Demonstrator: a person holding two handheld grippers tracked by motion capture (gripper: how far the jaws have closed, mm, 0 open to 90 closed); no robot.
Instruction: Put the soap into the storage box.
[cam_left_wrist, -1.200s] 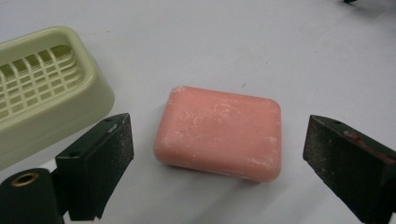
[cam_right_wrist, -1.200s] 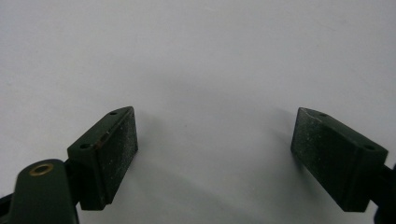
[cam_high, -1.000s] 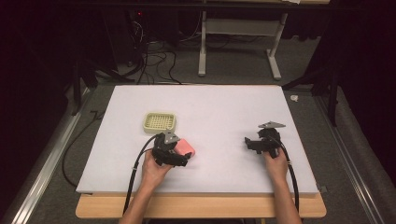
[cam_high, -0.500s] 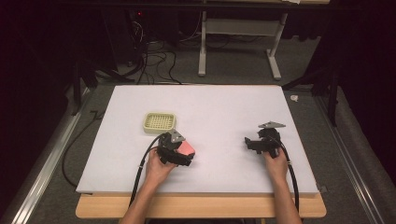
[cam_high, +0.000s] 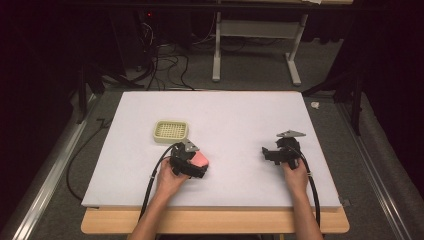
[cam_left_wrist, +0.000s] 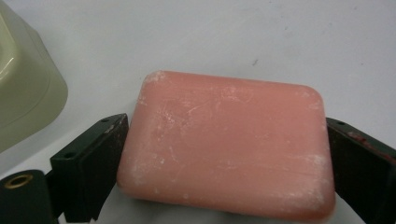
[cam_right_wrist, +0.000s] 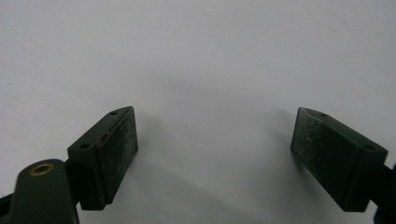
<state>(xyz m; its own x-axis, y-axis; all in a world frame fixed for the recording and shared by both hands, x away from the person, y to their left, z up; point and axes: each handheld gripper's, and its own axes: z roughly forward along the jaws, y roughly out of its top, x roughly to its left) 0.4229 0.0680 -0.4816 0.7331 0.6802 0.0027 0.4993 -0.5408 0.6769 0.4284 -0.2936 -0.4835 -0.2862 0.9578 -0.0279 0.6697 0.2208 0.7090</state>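
A pink soap bar (cam_high: 201, 158) (cam_left_wrist: 229, 149) lies on the white table top (cam_high: 235, 120), a little right of and nearer than a pale green soap dish (cam_high: 170, 130) (cam_left_wrist: 23, 88). My left gripper (cam_high: 199, 166) (cam_left_wrist: 226, 135) is shut on the bar, one black jaw pressed against each short end. The bar's top face is scuffed with white marks. My right gripper (cam_high: 267, 153) (cam_right_wrist: 215, 140) rests at the right of the table, open, with bare white surface between its jaws.
The dish has a slotted grid inside and stands left of centre. Beyond the table's far edge stand a grey metal desk frame (cam_high: 260, 45) and loose cables on the floor. A wooden edge (cam_high: 215, 220) runs along the near side.
My left gripper has slid a little to the right and closed around the soap bar. The right gripper and the dish have stayed where they were.
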